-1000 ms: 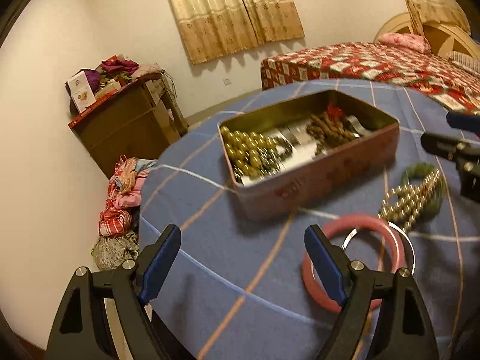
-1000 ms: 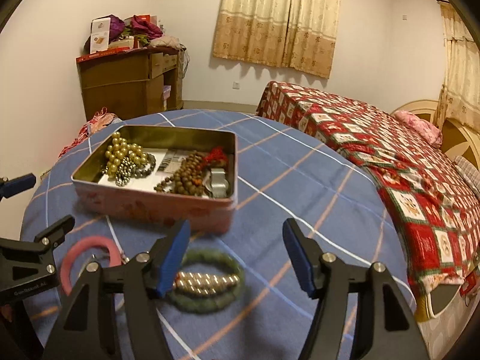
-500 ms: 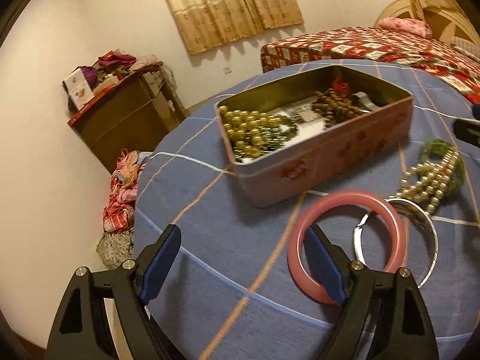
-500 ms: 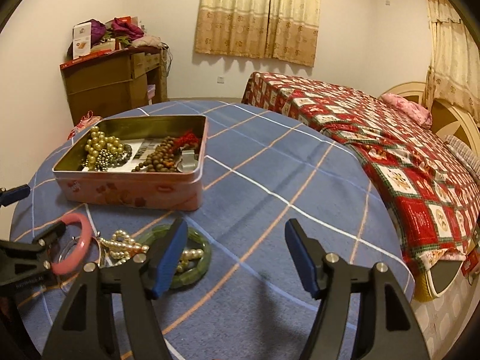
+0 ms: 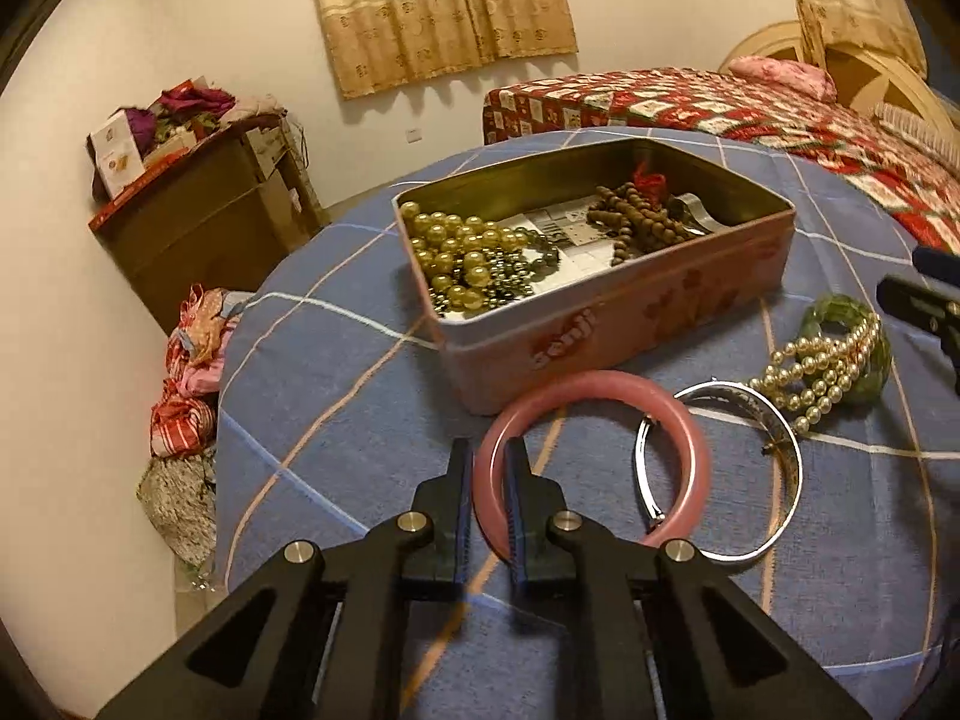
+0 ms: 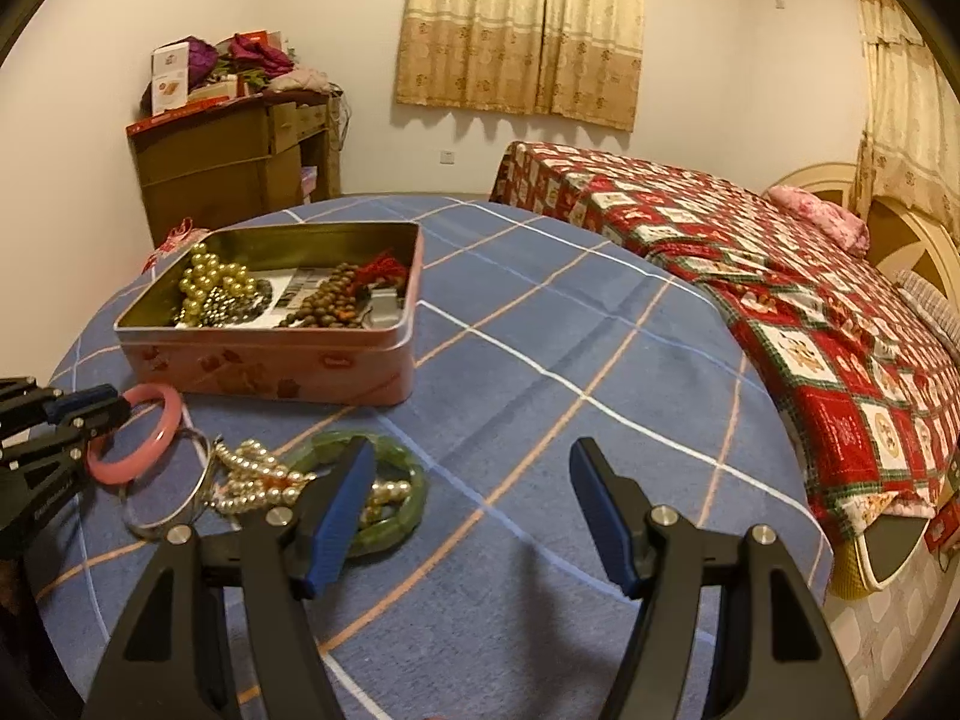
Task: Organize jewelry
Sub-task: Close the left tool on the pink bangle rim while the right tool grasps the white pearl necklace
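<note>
A pink tin box [image 5: 606, 312] [image 6: 270, 360] holds gold beads, brown beads and a metal piece. In front of it lie a pink bangle [image 5: 600, 387] [image 6: 159, 435], a silver bangle [image 5: 780, 438] [image 6: 168, 510], a pearl strand [image 5: 822, 366] [image 6: 258, 480] and a green bangle [image 5: 840, 306] [image 6: 396, 516]. My left gripper [image 5: 487, 474] [image 6: 114, 414] is shut on the pink bangle's near rim. My right gripper [image 6: 474, 486] [image 5: 924, 282] is open and empty, hovering just right of the green bangle.
The round table has a blue checked cloth [image 6: 540, 330]. A bed with a red quilt [image 6: 780, 276] stands to the right. A brown cabinet [image 6: 228, 162] with clutter stands at the back left. A cloth pile [image 5: 186, 372] lies on the floor.
My left gripper has moved forward and closed on the pink bangle's rim. My right gripper has drifted a little to the right and stayed open.
</note>
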A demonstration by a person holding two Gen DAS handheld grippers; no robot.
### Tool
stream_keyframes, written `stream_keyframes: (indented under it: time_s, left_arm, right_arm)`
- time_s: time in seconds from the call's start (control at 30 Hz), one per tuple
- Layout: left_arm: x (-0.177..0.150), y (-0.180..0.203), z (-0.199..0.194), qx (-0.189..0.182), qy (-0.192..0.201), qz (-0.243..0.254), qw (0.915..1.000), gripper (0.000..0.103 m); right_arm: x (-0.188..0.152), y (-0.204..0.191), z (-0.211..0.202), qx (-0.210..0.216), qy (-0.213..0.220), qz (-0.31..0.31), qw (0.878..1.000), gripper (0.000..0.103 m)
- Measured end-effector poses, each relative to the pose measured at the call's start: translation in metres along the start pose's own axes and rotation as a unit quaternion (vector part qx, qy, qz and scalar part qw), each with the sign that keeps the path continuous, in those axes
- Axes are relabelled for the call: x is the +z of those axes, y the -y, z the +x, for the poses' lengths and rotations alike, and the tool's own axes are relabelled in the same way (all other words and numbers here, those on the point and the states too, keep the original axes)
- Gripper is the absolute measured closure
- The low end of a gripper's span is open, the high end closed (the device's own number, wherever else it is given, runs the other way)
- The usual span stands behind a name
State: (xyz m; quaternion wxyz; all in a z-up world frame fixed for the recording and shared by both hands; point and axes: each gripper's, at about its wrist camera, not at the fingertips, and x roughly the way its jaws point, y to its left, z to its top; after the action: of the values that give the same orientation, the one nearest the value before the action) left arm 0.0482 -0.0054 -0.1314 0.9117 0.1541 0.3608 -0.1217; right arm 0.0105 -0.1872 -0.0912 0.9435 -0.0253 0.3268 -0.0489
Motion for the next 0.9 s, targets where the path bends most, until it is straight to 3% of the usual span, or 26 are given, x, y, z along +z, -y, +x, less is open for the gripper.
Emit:
stream_keyframes:
  time_s: [0.27, 0.57, 0.73, 0.9]
  left_arm:
    - [0.001, -0.019, -0.007, 0.009, 0.008, -0.031, 0.9995, 0.094]
    - [-0.001, -0.015, -0.006, 0.024, 0.010, -0.015, 0.9996, 0.094]
    - [0.000, -0.017, -0.004, 0.018, 0.005, -0.021, 0.9996, 0.094]
    - [-0.001, -0.017, -0.003, 0.015, 0.005, -0.021, 0.9997, 0.094]
  right_arm:
    - [-0.003, -0.014, -0.002, 0.049, -0.004, -0.019, 0.999, 0.034]
    - [-0.005, -0.024, 0.002, 0.068, -0.021, -0.040, 0.997, 0.046]
    - [-0.007, -0.028, 0.006, 0.081, -0.038, -0.054, 0.994, 0.062]
    - [-0.008, -0.028, 0.007, 0.091, -0.044, -0.058, 0.993, 0.070]
